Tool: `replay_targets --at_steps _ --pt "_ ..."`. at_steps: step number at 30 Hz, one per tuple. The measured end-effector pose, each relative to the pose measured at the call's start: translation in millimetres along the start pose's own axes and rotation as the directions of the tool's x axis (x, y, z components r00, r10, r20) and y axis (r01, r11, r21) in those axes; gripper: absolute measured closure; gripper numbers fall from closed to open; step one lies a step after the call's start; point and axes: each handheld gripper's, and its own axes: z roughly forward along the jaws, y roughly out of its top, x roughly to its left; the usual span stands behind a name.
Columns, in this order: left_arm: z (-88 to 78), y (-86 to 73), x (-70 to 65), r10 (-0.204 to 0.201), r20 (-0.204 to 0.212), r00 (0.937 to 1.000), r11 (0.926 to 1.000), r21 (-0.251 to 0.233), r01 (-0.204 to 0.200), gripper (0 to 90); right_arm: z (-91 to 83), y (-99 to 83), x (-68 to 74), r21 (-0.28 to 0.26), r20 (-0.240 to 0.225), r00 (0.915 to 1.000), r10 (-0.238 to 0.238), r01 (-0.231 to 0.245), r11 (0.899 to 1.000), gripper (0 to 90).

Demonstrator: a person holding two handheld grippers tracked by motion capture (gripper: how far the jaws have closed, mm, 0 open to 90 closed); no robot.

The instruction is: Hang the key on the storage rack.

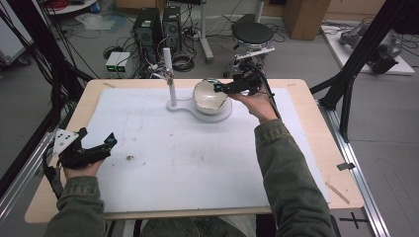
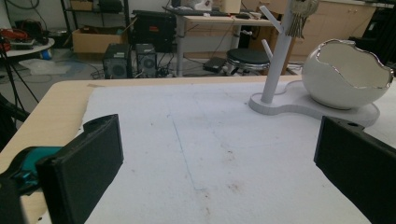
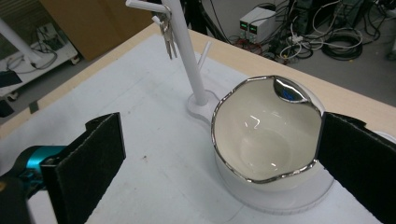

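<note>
The person is holding the right gripper out over the white egg-shaped bowl, which is sitting on the round end of a white stand base near the middle of the table's far edge. In the right gripper view its jaws are standing wide apart, one just beside the bowl's silver rim, the other well off to the side, and nothing is lying between them. A thin white post is rising from the narrow end of the base, just beside the bowl, with a bunch of keys hanging from one of its pegs. The left gripper is resting low at the table's near left corner, its jaws likewise spread wide and gripping nothing.
</note>
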Motion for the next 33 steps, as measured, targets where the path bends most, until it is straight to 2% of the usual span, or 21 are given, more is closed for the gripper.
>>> replay_targets --at_steps 5,6,9,15,17,28,33 --pt "0.1 0.0 -0.1 0.000 0.000 1.0000 1.0000 0.000 0.000 1.7 -8.7 -11.0 -6.7 0.009 0.022 0.9997 0.007 -0.007 1.000 0.6" --pt "-0.1 0.0 -0.1 0.001 -0.001 1.0000 1.0000 0.000 -0.001 1.7 -11.3 -12.4 -6.7 0.007 0.036 0.9994 -0.002 0.002 1.000 0.6" --pt "-0.4 -0.1 0.0 0.002 0.003 1.0000 1.0000 0.005 -0.002 1.7 -19.1 -16.1 -5.6 -0.013 0.038 0.9993 0.009 -0.008 1.000 0.6" --pt "-1.5 -0.2 -0.3 0.001 0.005 1.0000 1.0000 0.003 -0.001 1.7 -29.7 -30.0 -6.9 -0.012 0.077 0.9970 0.004 -0.003 1.000 0.6" --pt "-1.9 -0.2 0.0 0.001 0.003 1.0000 1.0000 0.005 -0.001 1.7 -32.7 -34.6 -8.0 -0.015 0.076 0.9971 0.011 -0.010 1.000 0.6" --pt "-4.5 -1.1 1.5 -0.002 0.000 1.0000 0.9999 0.011 0.002 1.7 -43.3 -62.0 -11.9 -0.025 0.105 0.9945 0.003 -0.001 1.000 0.6" --pt "-4.1 -1.7 1.9 -0.003 0.006 1.0000 0.9997 0.023 0.003 1.7 -44.9 -79.6 -13.9 -0.015 0.118 0.9929 0.016 -0.014 1.000 0.6"
